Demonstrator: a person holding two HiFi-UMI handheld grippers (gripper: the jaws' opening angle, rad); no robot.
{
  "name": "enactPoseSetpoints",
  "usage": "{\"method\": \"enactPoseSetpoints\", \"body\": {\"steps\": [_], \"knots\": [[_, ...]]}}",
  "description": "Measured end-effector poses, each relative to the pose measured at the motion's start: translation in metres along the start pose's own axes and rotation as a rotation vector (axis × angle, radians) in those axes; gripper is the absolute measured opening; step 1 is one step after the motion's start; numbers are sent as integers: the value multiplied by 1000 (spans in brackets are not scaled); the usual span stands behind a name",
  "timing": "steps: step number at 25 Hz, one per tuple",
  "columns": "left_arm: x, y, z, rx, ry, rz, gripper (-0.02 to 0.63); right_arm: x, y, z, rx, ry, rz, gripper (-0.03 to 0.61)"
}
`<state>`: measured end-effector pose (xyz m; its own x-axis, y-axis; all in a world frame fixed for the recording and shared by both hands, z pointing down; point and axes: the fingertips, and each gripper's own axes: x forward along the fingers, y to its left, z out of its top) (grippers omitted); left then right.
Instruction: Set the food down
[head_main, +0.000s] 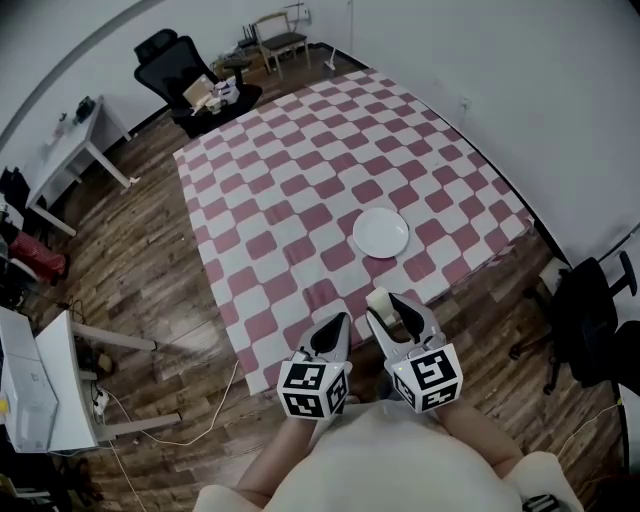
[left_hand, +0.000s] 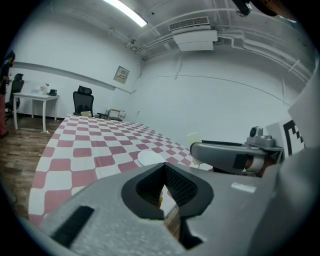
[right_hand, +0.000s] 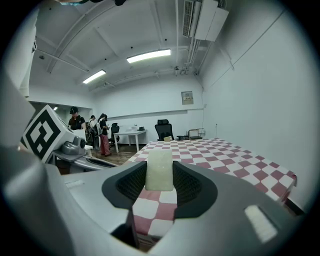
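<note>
A pale, cream block of food is clamped upright between the jaws of my right gripper; in the head view the food sticks out of the right gripper over the near edge of the checkered table. A white round plate lies on the cloth just beyond it, and the plate also shows in the left gripper view. My left gripper hangs beside the right one near the table's edge, shut with nothing between its jaws.
A red-and-white checkered cloth covers the long table. A black office chair with boxes stands at the far end, a white desk at the left, another dark chair at the right. People stand in the background of the right gripper view.
</note>
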<state>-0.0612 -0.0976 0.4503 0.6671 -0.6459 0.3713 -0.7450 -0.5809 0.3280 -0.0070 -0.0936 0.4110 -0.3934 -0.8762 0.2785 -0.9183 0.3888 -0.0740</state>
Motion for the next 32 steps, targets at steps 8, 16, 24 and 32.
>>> {"method": "enactPoseSetpoints", "body": {"steps": [8, 16, 24, 32], "knots": [[33, -7, 14, -24, -19, 51, 0, 18, -31, 8, -20, 13, 72, 164], [54, -14, 18, -52, -35, 124, 0, 26, -54, 11, -34, 16, 159, 164], [74, -23, 23, -70, -62, 188, 0, 30, -78, 11, -49, 15, 220, 164], [99, -39, 18, -86, -82, 228, 0, 25, -105, 4, -75, 23, 272, 164]]}}
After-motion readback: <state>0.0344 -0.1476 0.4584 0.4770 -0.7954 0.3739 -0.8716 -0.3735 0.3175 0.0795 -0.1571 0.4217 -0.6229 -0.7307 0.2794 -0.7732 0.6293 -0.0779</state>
